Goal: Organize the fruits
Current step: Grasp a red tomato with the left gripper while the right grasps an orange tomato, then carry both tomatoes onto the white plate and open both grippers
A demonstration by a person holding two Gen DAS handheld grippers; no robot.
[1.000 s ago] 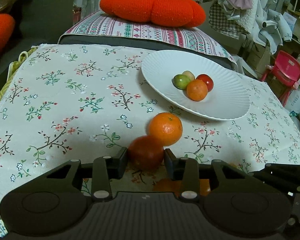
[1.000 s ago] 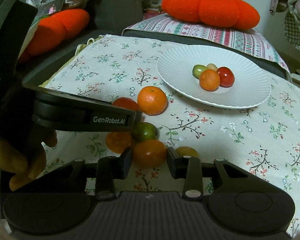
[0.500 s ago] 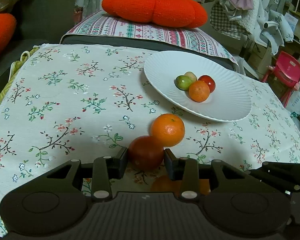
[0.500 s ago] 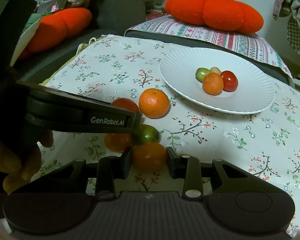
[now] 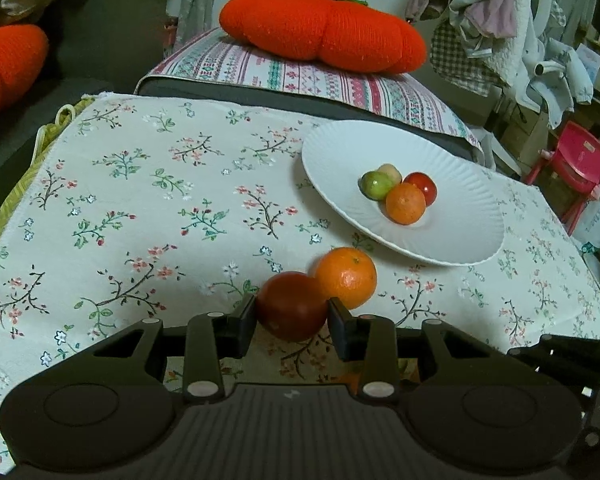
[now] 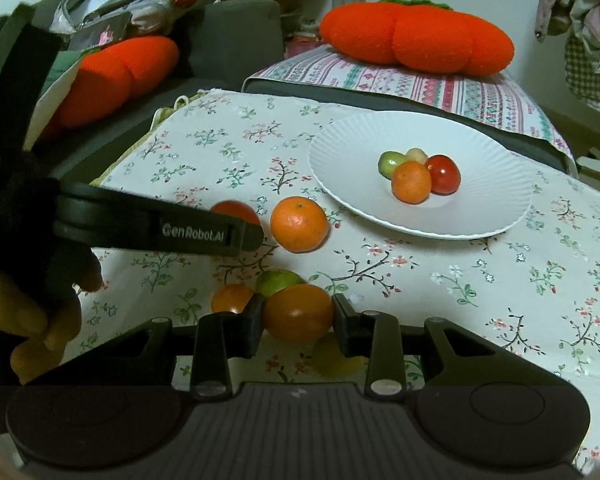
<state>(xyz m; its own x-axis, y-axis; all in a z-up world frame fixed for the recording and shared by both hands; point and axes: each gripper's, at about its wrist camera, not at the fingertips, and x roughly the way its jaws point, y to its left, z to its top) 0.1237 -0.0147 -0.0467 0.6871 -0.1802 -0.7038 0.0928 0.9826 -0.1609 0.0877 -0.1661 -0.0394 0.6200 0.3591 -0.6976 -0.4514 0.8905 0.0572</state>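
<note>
In the left wrist view my left gripper (image 5: 292,316) is shut on a dark red tomato (image 5: 291,306), low over the flowered cloth. An orange mandarin (image 5: 346,277) touches the tomato on its far right side. A white ribbed plate (image 5: 340,148) farther right holds several small fruits, among them a green one (image 5: 376,185) and an orange one (image 5: 405,203). In the right wrist view my right gripper (image 6: 298,318) is shut on an orange tomato (image 6: 298,312). A green fruit (image 6: 278,282) and a small orange fruit (image 6: 230,298) lie just behind it. A yellow fruit (image 6: 332,356) lies under the fingers.
The left gripper (image 6: 160,232) crosses the right wrist view from the left, with a hand (image 6: 28,320) below it and the mandarin (image 6: 299,224) beside its tip. A striped cushion (image 5: 300,76) with an orange pumpkin pillow (image 5: 320,36) lies behind the table. A red chair (image 5: 572,168) stands at the right.
The right gripper's fingers have closed in onto the orange tomato, and the yellow fruit now lies more hidden under them. The left gripper holds the red tomato as before.
</note>
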